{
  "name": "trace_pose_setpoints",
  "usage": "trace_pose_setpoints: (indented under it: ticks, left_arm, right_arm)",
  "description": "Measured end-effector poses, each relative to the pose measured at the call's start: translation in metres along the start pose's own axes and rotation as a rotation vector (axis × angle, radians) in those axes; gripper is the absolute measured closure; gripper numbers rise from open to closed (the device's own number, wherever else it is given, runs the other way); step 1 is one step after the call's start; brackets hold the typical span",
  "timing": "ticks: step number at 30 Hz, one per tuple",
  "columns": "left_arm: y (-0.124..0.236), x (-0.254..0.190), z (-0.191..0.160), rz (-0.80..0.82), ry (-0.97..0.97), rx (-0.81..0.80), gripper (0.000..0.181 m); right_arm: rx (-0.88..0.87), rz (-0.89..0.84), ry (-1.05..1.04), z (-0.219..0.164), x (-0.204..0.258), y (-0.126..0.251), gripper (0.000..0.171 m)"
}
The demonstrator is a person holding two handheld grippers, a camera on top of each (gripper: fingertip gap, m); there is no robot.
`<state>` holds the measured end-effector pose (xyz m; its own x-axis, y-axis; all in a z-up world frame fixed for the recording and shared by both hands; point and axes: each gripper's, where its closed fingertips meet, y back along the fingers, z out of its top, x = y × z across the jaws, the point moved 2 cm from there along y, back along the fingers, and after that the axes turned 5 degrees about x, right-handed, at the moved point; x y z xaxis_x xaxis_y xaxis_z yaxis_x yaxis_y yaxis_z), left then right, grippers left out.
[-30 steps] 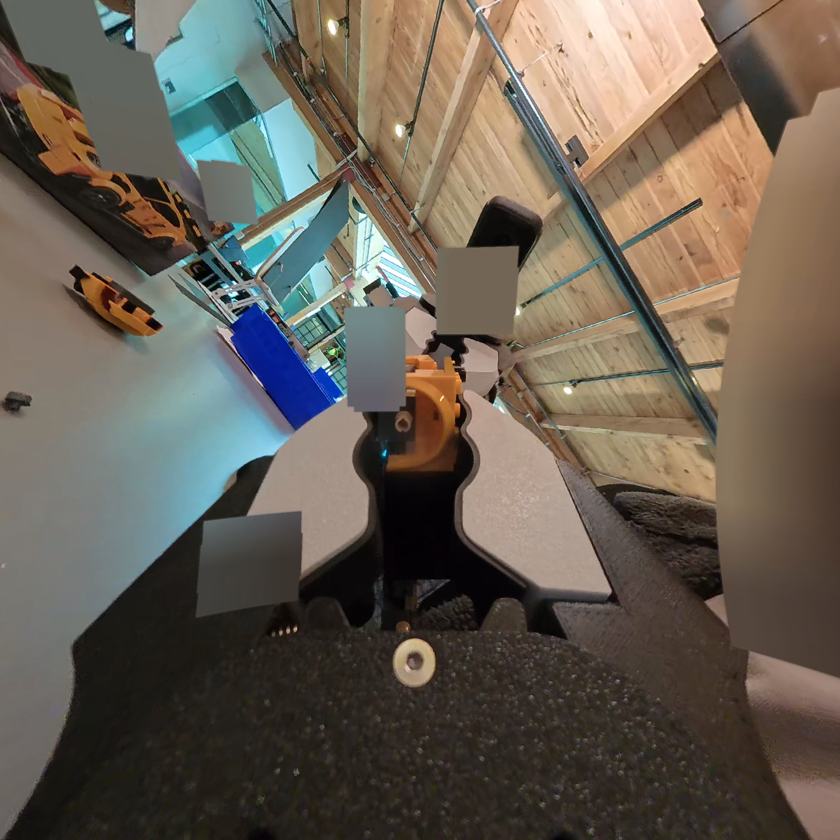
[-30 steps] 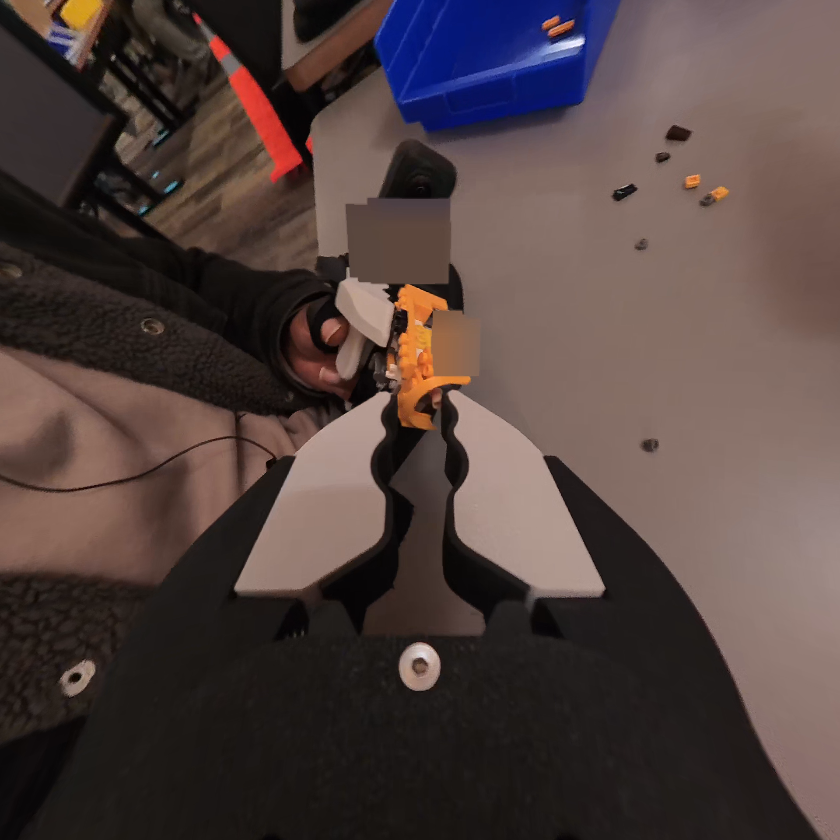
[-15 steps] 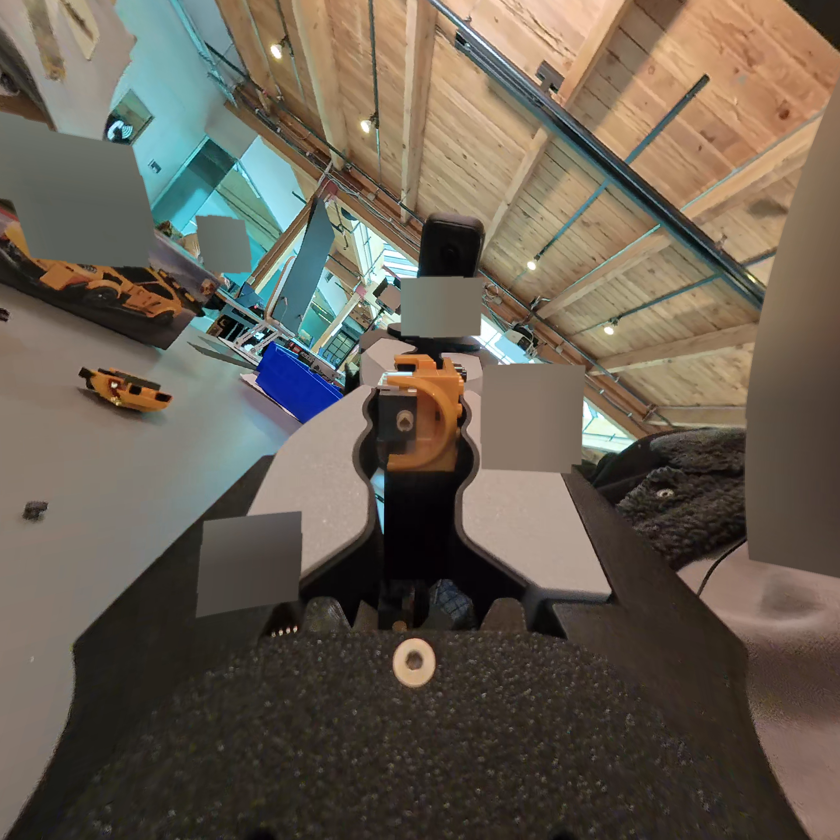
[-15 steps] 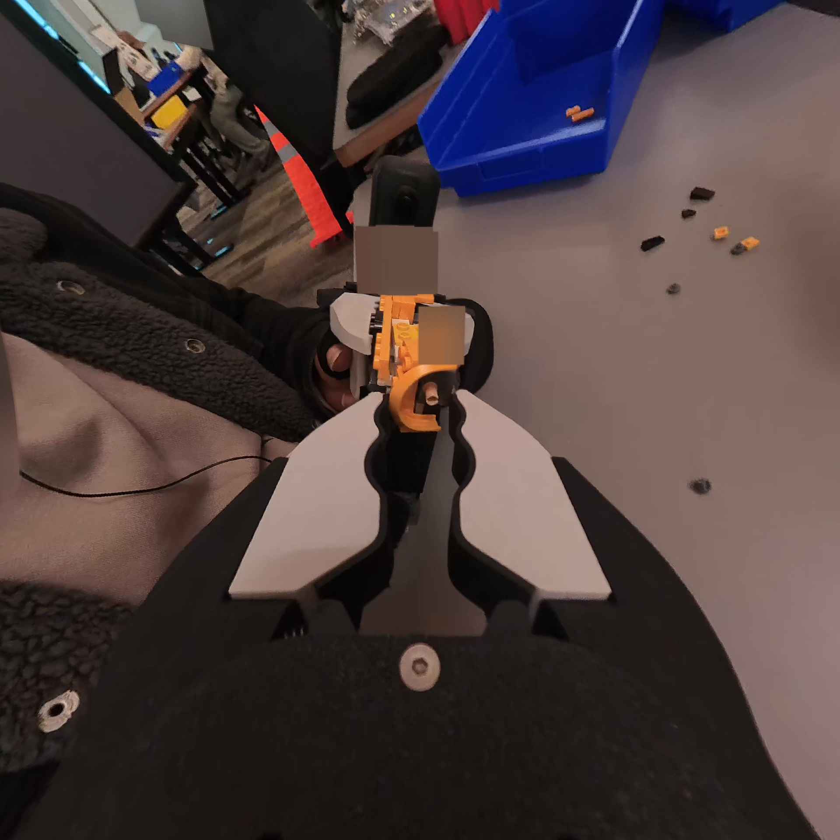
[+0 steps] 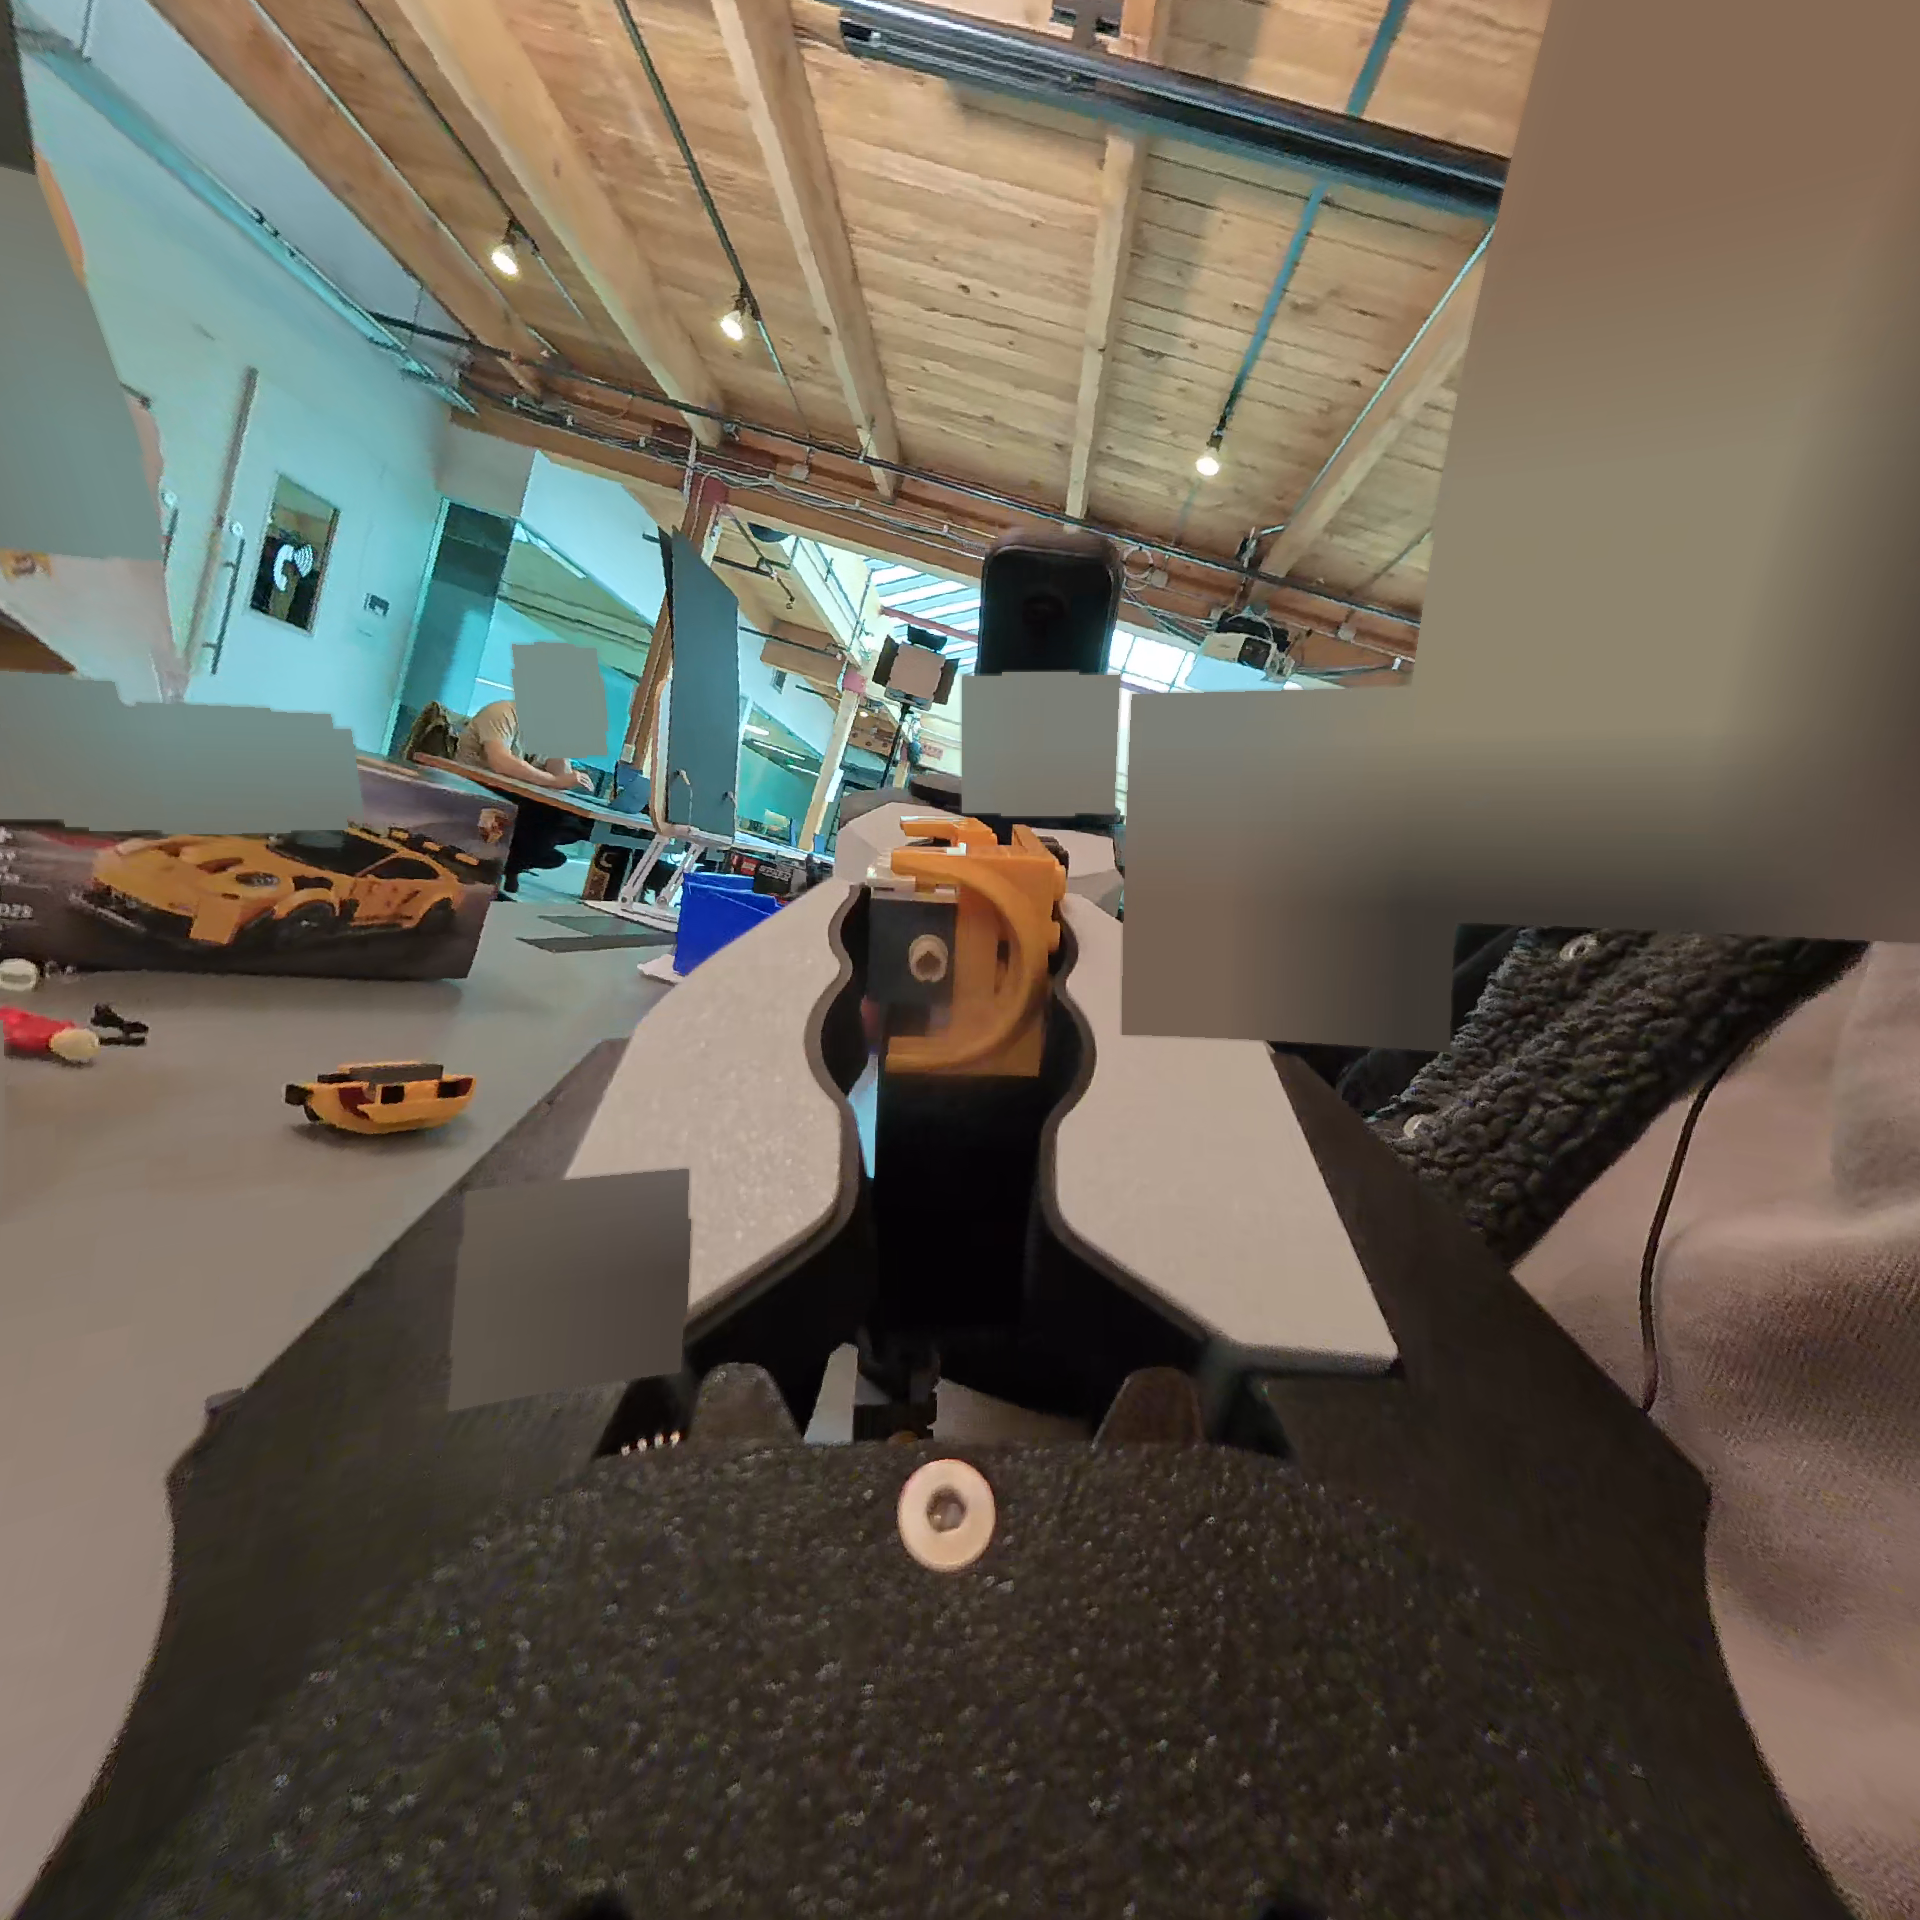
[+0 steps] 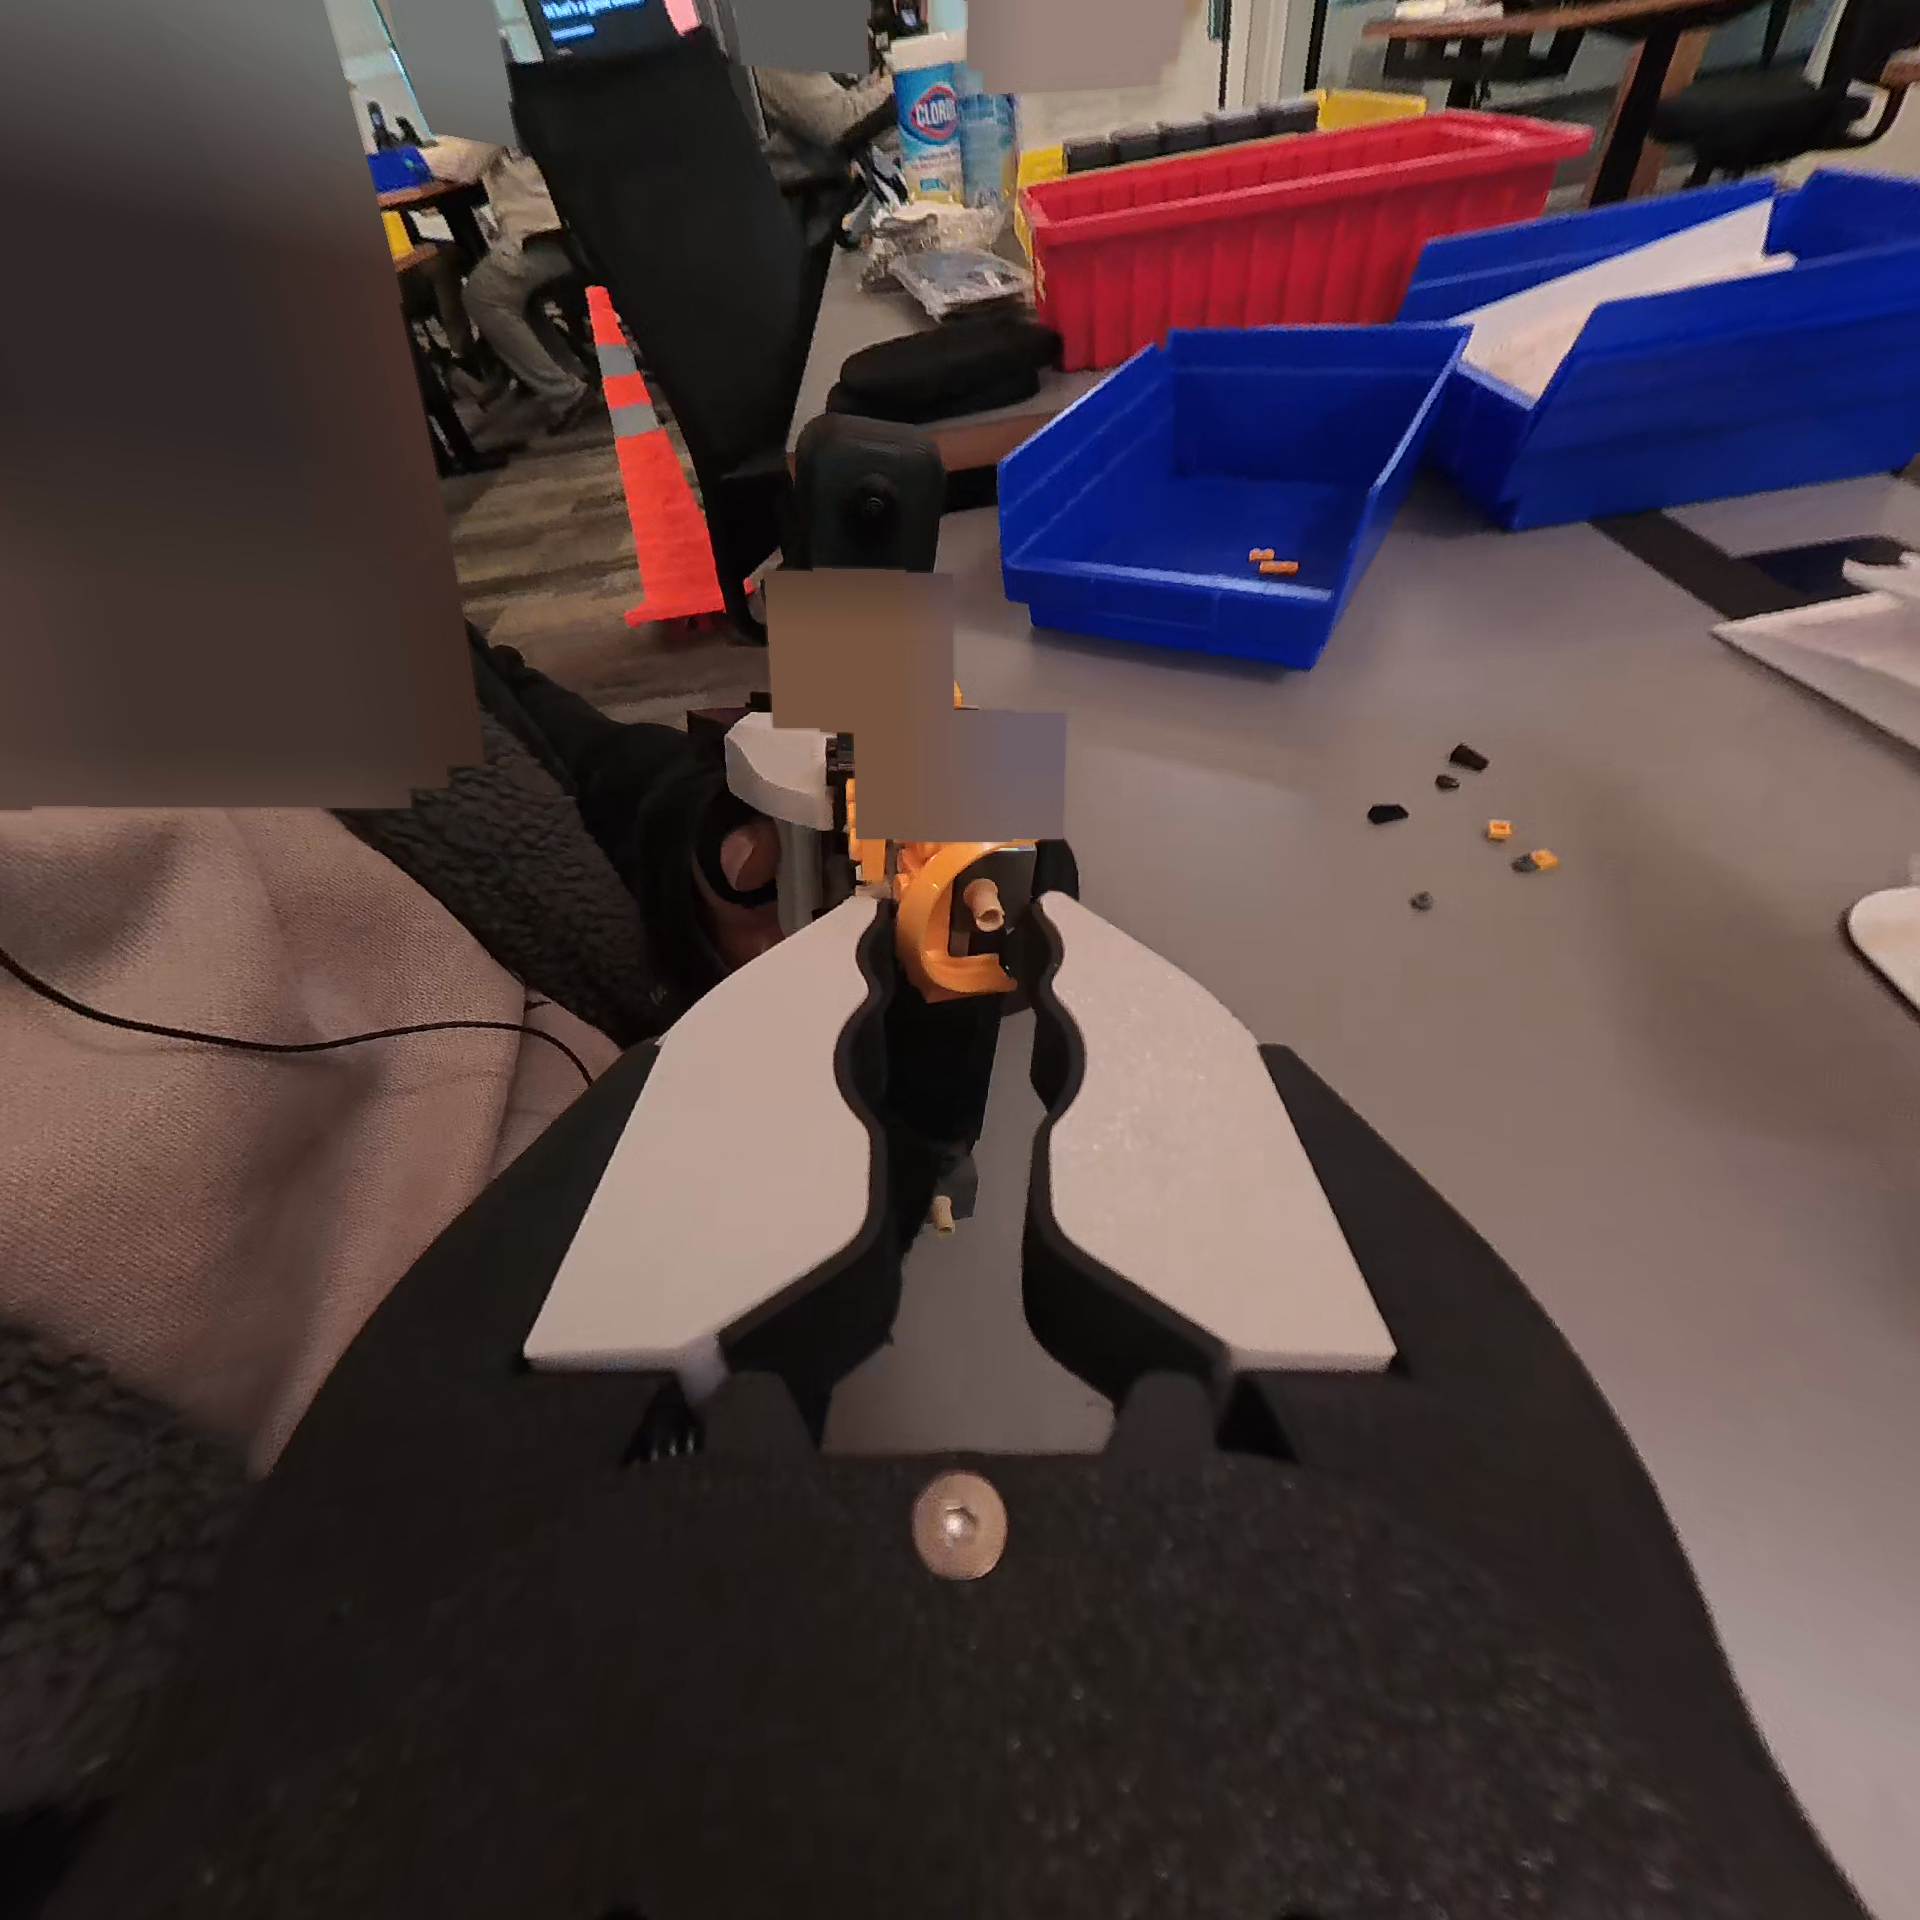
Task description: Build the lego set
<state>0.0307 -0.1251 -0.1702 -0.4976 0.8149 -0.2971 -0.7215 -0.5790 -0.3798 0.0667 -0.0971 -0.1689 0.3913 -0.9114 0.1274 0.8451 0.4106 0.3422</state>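
An orange and black lego car assembly is held in the air between both grippers, above the near edge of the grey table. My left gripper is shut on one end, on an orange wheel arch and a black block with a tan pin. My right gripper is shut on the other end, on an orange arch with a tan pin. The left gripper's white finger and the hand holding it show beyond the assembly. A blurred patch hides the assembly's middle.
A smaller orange car section lies on the table to the left, before the set's box. Loose small black and orange pieces lie to the right. A blue bin holding two orange pieces, another blue bin and a red bin stand behind. Only a small space, under 4 cm, lies between the two pairs of fingers.
Both grippers, still holding the assembly between them, have turned and tilted so that both views are now level. The assembly's wheel arch with the pin has rotated to face the right camera.
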Motion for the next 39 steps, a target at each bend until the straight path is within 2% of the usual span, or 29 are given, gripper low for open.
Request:
trace_pose_setpoints:
  ticks: [1,6,14,23,27,32,34,36,39]
  left_arm:
    - [0.0,-0.001,0.0,0.005,-0.011,-0.001,0.15]
    - [0.001,0.012,-0.003,0.049,0.1,0.001,0.15]
    - [0.007,0.039,-0.018,0.14,0.326,0.012,0.15]
    - [0.014,0.055,-0.027,0.172,0.479,0.005,0.15]
    - [0.014,0.06,-0.028,0.16,0.553,-0.023,0.15]
    - [0.012,0.058,-0.025,0.132,0.556,-0.047,0.15]
    - [0.01,0.055,-0.024,0.119,0.532,-0.042,0.15]
    - [0.007,0.052,-0.025,0.119,0.497,-0.01,0.15]
    - [0.004,0.05,-0.031,0.137,0.447,0.076,0.151]
  right_arm:
    - [-0.01,-0.007,0.012,0.0,0.001,0.0,0.148]
    - [0.02,-0.111,0.0,-0.003,-0.007,0.0,0.147]
    - [0.126,-0.223,-0.205,-0.019,-0.029,-0.008,0.149]
    - [0.107,-0.131,-0.282,-0.034,-0.041,0.0,0.151]
    - [0.091,0.054,-0.458,-0.051,-0.03,-0.004,0.138]
    - [0.062,0.099,-0.486,-0.061,-0.019,-0.02,0.124]
    - [0.048,0.111,-0.475,-0.059,-0.015,-0.025,0.125]
    - [0.05,0.088,-0.45,-0.06,-0.017,-0.028,0.139]
    - [0.052,0.102,-0.474,-0.063,-0.02,-0.024,0.141]
